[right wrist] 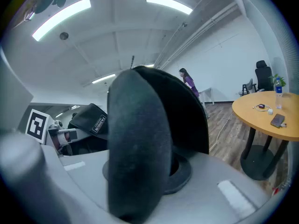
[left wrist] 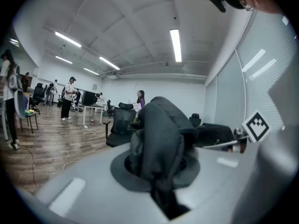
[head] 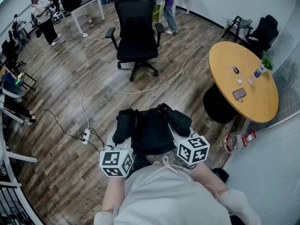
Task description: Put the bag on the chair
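Your left hand-held gripper (left wrist: 160, 185) is pinched tight on a bunched fold of the black bag (head: 150, 128), held close in front of your body. The bag hangs between your two tools above the wood floor (head: 70, 78), well apart from the black office chair (head: 137, 36) that stands farther ahead of you. Your right hand-held gripper (right wrist: 140, 171) is clamped on a thick padded part of the same bag. Off to your right, the round tabletop (head: 260, 104) carries a phone (head: 239, 93) and a small bottle (head: 257, 72).
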`<state>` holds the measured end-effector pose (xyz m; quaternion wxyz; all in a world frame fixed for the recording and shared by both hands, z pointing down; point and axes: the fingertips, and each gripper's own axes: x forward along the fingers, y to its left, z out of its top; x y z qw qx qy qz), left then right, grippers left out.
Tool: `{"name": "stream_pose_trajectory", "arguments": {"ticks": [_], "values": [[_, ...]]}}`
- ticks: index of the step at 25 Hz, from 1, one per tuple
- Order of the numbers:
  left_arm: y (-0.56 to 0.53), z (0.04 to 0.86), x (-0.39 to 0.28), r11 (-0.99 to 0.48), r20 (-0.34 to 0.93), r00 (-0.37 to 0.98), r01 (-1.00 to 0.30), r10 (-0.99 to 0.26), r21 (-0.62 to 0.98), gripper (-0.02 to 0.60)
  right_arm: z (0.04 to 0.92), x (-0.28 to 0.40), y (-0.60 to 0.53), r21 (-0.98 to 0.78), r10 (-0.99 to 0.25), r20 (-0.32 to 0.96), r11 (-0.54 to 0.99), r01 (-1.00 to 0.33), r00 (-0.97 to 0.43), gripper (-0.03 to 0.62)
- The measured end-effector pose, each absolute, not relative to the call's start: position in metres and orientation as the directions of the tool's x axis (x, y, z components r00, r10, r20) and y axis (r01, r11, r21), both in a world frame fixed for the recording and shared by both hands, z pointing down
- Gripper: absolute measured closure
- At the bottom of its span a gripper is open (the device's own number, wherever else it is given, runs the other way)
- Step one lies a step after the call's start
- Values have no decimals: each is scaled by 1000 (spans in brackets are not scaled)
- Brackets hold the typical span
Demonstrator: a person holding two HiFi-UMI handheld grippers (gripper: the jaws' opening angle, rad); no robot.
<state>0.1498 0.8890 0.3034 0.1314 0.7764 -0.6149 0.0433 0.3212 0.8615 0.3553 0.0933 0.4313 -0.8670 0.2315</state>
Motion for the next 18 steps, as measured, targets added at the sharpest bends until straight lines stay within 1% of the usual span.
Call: {"name": "stream_pose_trajectory", "arguments": {"ticks": [5,12,18], "values": [[882,306,147,-207,227,238,-966,-944,153,547,358,319,854,-322,-704,360,521,-790,-612,563],[871,310,128,-207,253,244,-964,-936,165,546,363,300,844,-339,-694,382,510,-791,-611,563],[843,313,116,-213,265,255,-961,-930,174,547,365,289,820,-349,-690,387,504,-790,-611,563]]}}
